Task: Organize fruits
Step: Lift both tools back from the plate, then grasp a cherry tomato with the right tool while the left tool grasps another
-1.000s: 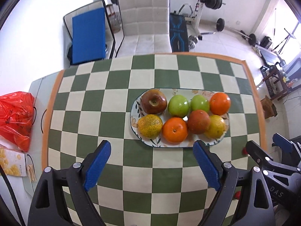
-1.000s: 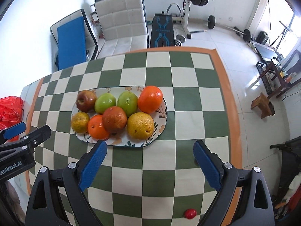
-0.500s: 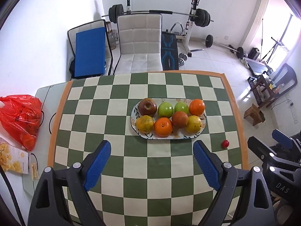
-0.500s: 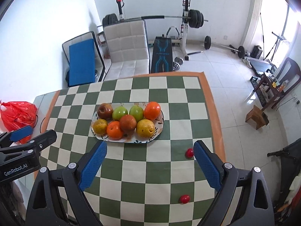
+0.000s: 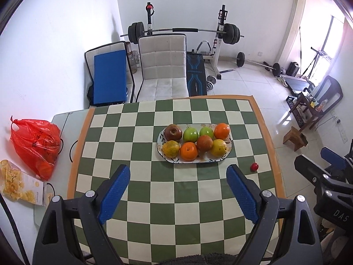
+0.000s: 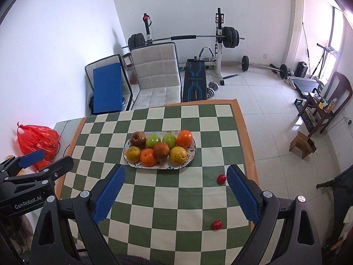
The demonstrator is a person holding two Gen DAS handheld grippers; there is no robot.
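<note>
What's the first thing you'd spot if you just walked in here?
Probably the oval patterned plate piled with oranges and green apples, in the middle of the green-and-cream checkered tablecloth. Next, two small red round fruits lying loose on the cloth to its right, and the crumpled red plastic bag at the table's left.

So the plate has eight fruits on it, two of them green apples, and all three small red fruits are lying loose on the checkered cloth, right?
Not three: the right wrist view shows only two small red fruits loose on the checkered cloth. The plate does hold eight fruits, two of them green apples.
</note>
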